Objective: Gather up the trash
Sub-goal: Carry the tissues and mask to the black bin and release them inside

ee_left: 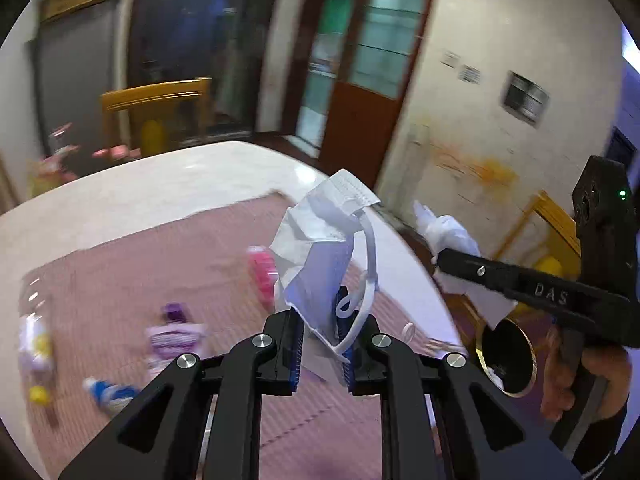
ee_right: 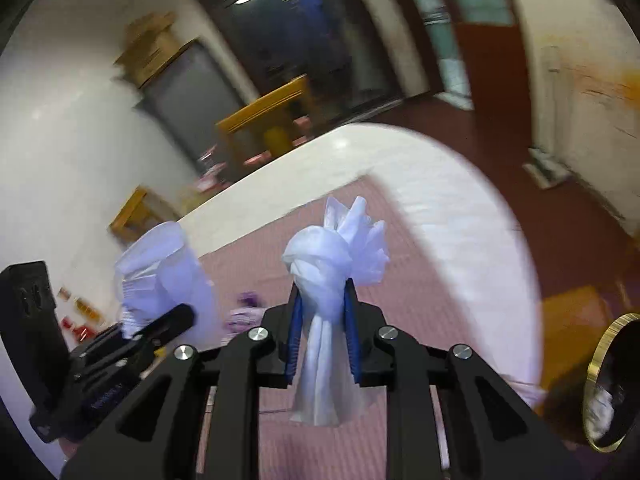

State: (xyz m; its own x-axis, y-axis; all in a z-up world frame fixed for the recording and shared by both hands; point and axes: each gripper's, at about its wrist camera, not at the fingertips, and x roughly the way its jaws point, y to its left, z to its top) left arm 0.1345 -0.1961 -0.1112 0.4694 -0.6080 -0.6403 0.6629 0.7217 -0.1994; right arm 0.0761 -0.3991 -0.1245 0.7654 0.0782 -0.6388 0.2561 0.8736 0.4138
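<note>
Both grippers clamp trash: left gripper (ee_left: 320, 344) pinches a face mask (ee_left: 316, 248), right gripper (ee_right: 322, 336) a knotted tissue (ee_right: 326, 280).

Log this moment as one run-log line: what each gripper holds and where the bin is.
left gripper: shut on face mask | right gripper: shut on twisted tissue | both above table | bin: off table's right edge
</note>
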